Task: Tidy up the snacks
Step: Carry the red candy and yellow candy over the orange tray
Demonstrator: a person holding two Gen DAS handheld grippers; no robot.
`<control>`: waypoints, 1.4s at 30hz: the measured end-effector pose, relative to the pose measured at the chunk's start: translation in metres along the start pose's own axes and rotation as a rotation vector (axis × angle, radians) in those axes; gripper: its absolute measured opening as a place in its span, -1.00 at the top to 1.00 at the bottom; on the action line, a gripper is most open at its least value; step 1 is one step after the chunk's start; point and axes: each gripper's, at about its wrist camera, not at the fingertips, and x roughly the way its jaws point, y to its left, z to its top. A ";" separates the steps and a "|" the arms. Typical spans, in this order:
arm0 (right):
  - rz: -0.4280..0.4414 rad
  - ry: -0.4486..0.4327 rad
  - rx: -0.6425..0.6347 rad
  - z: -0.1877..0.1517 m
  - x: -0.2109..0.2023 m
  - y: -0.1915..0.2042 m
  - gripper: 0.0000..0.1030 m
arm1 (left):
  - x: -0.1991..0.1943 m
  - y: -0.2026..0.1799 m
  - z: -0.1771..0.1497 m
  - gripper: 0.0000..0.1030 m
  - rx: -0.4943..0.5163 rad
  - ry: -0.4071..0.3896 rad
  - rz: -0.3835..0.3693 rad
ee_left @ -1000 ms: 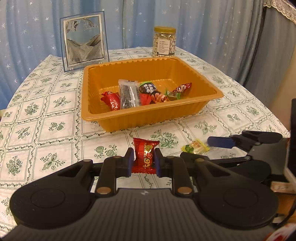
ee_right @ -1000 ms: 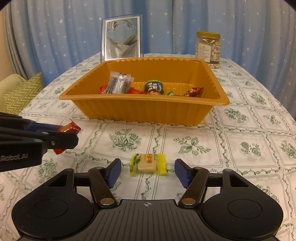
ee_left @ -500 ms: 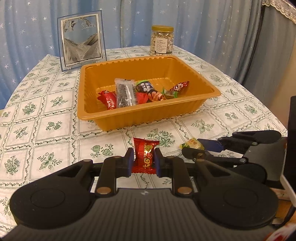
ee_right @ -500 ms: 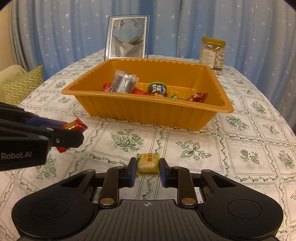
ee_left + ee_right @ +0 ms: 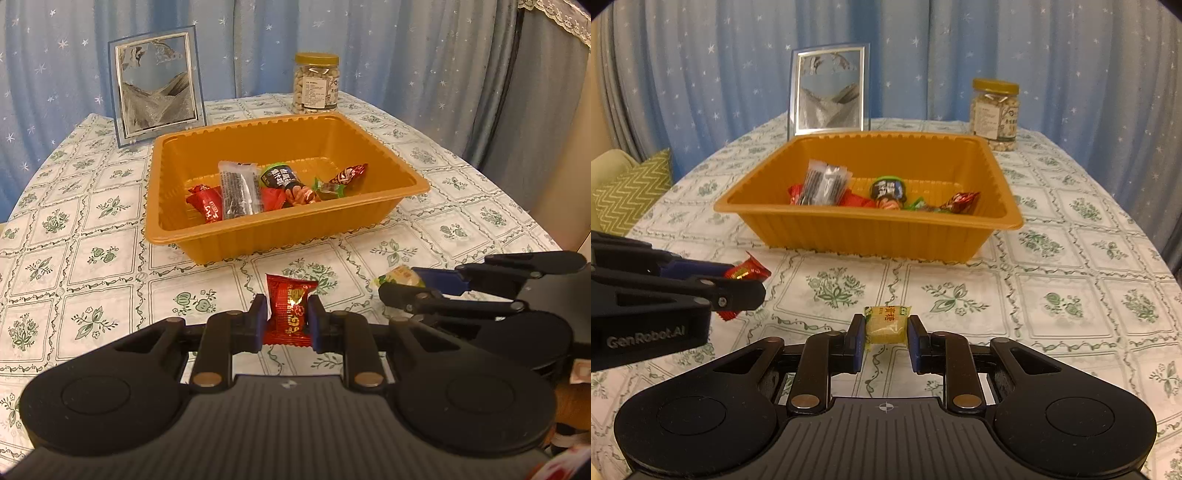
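One round table (image 5: 92, 258) filling the near and middle ground, wearing a white cloth with green floral squares; blue star-dotted curtains (image 5: 701, 74) hanging all along the far side, a green zigzag cushion (image 5: 631, 188) showing at far left. Sitting mid-table: one orange tray (image 5: 280, 240), holding about six wrapped snacks, among them a clear packet (image 5: 238, 192) and a twisted red candy (image 5: 349, 173). Standing beyond it: one framed sand picture (image 5: 157, 85) at far left, one gold-lidded jar (image 5: 316, 83) at far right. Gripping tight, same as a second ago: left gripper (image 5: 284, 321), clamped on one red snack packet (image 5: 290, 306), near the tray's near wall. Differing from a second ago: right gripper (image 5: 885, 338), then spread wide around one yellow candy (image 5: 886, 323) lying on the cloth, now pinching it by both sides and carrying it slightly above the cloth, to the right of the red packet. Counting two grippers, two snacks outside the tray.
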 end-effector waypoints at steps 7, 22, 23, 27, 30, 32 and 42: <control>0.000 -0.024 0.000 0.007 -0.012 -0.001 0.53 | -0.006 -0.005 0.009 0.60 -0.016 -0.015 0.009; -0.007 -0.041 -0.014 0.016 -0.024 -0.004 0.53 | -0.014 -0.008 0.022 0.60 -0.054 -0.041 0.000; -0.007 -0.044 -0.012 0.017 -0.025 -0.005 0.53 | -0.014 -0.008 0.023 0.60 -0.056 -0.042 0.001; -0.009 -0.065 -0.011 0.027 -0.031 -0.009 0.53 | -0.018 -0.003 0.026 0.60 -0.067 -0.056 0.005; -0.009 -0.083 -0.011 0.037 -0.034 -0.013 0.53 | -0.020 0.002 0.032 0.60 -0.076 -0.070 0.013; -0.009 -0.096 -0.012 0.045 -0.036 -0.016 0.53 | -0.020 0.004 0.037 0.60 -0.077 -0.080 0.018; -0.011 -0.149 0.008 0.082 -0.031 -0.032 0.53 | -0.017 0.010 0.072 0.60 -0.084 -0.134 0.030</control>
